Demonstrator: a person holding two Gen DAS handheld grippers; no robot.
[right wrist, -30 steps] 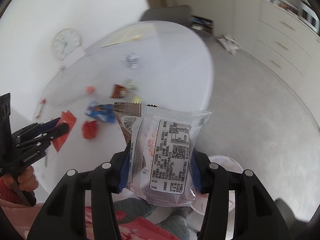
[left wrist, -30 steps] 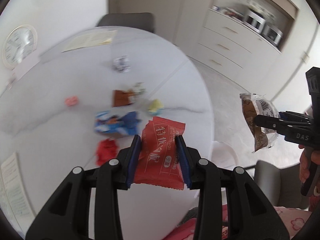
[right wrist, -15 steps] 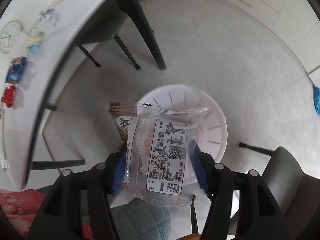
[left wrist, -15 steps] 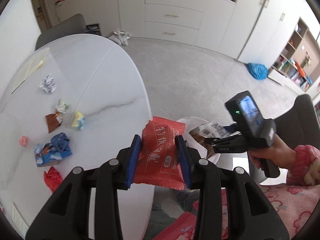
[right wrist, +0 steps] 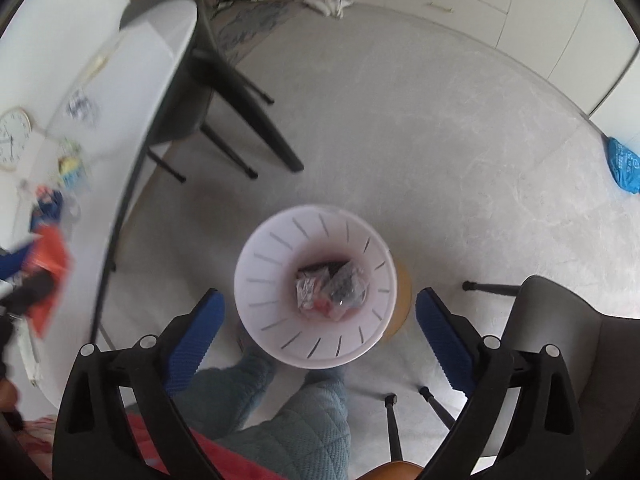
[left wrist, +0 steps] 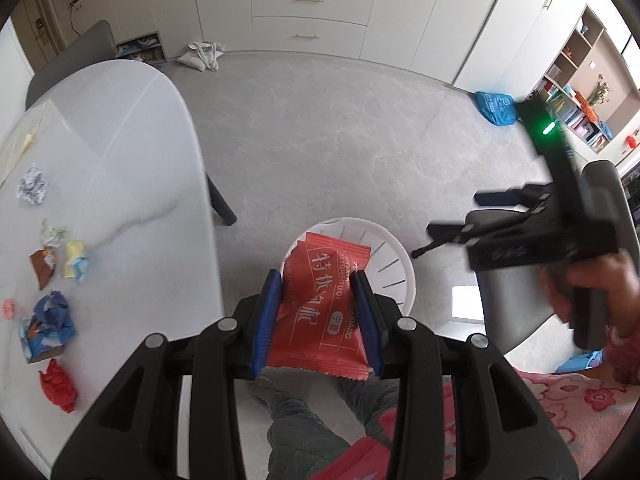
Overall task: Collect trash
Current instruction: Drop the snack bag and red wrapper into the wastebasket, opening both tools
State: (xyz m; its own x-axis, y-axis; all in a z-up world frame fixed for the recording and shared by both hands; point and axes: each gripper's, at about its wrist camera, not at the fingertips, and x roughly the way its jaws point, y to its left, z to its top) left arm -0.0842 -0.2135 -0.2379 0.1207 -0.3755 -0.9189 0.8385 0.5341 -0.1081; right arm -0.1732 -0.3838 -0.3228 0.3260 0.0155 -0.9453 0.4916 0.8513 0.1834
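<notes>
Red foil snack wrapper (left wrist: 320, 304) is sitting clamped in the left hand-held gripper (left wrist: 316, 300) – the right hand-held gripper (right wrist: 320, 320) is gaping wide above the white slotted plastic bin (right wrist: 264, 276).

Left black two-finger gripper (left wrist: 316, 316) with blue pads: jaws closed tight, level, pointing forward-down. Right black two-finger gripper (right wrist: 320, 332): jaws spread wide, nothing between, aimed straight down, bare hand (left wrist: 592, 292) on handle.

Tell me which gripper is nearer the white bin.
Right, seemingly. The right gripper hangs open directly above the white bin; the left gripper, clamping the red wrapper, approaches from the table side.
</notes>
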